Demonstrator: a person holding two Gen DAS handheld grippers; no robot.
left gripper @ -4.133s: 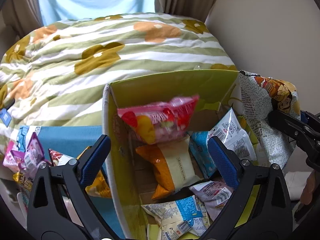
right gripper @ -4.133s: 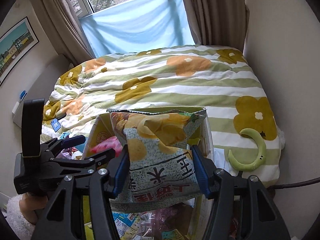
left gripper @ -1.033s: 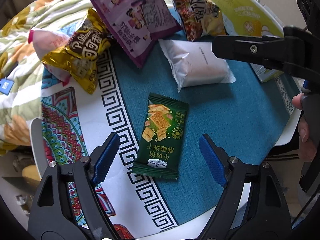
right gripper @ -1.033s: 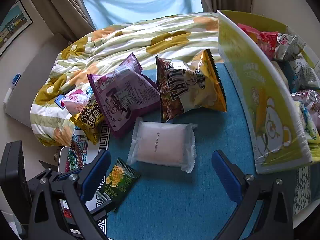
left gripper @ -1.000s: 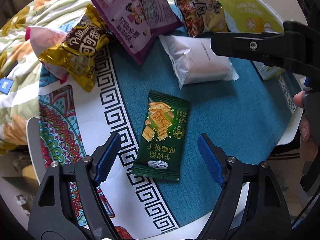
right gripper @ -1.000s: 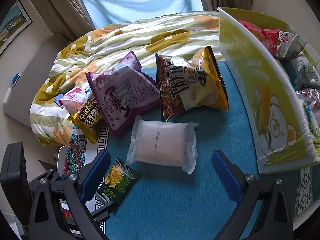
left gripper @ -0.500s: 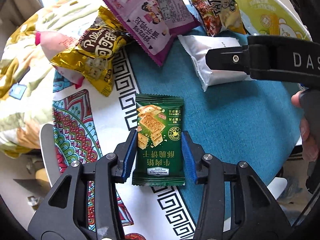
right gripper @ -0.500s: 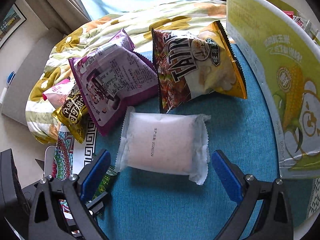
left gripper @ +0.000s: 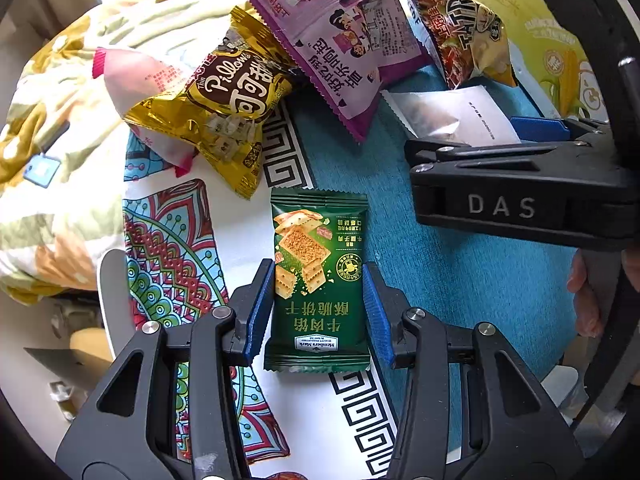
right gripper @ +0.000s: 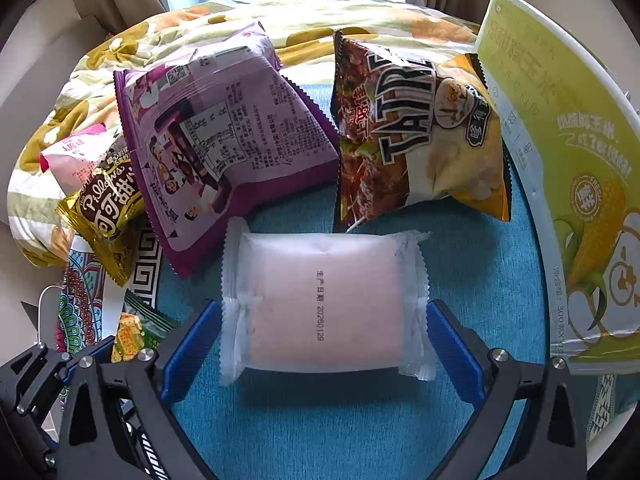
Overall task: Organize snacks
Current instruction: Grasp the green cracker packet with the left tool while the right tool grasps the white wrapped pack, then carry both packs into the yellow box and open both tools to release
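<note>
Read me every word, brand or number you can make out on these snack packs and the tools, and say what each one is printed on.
"Pillows": crinkled gold foil snack bag.
"TATR", cut off at the fold: brown and yellow chip bag.
"Member's Mark": dark green cracker packet, between the left hand-held gripper's pads.
"20260129": frosted white pillow pack.
"DAS": right hand-held gripper.
"FRESH", "300": yellow-green corn box.
Purple bag: print too small to read.
</note>
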